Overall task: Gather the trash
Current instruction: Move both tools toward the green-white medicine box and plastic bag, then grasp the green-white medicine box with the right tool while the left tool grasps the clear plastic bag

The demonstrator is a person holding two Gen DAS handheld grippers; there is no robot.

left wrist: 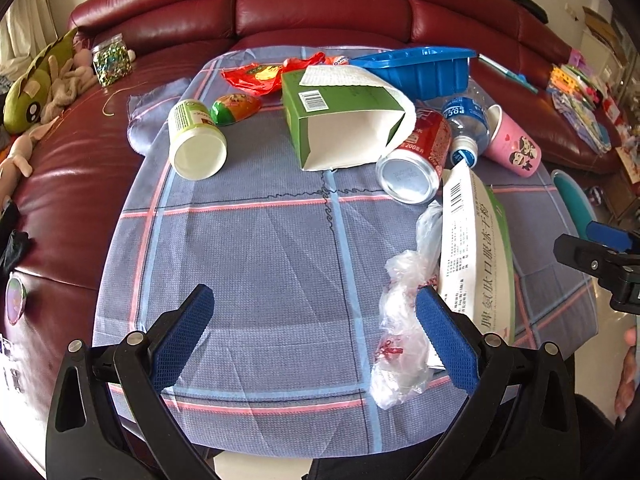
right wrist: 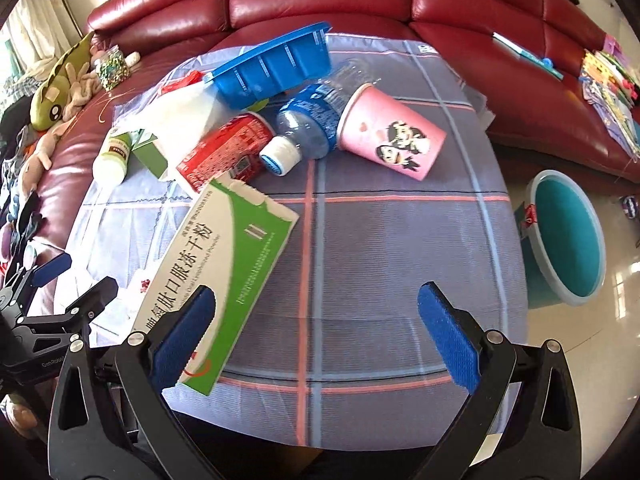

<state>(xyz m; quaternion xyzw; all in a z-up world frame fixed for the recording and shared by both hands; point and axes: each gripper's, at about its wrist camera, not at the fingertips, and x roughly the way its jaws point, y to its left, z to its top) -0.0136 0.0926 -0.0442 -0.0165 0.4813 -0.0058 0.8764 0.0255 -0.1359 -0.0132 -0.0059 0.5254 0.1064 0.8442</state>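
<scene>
Both spread wide and empty: left gripper (left wrist: 314, 332) and right gripper (right wrist: 316, 330), over the table's (left wrist: 256, 248) near edge, flanking green-and-white box (right wrist: 224, 276) beside crumpled plastic bag (left wrist: 404, 320).

The right gripper (right wrist: 316, 332) hangs wide apart over the checked cloth (right wrist: 360, 248), its left finger (right wrist: 184, 332) overlapping a green-white box (right wrist: 228, 256), with a red can (right wrist: 228, 148), bottle (right wrist: 312, 120) and pink cup (right wrist: 392, 136) beyond, a teal bucket (right wrist: 568, 240) on the floor.
</scene>
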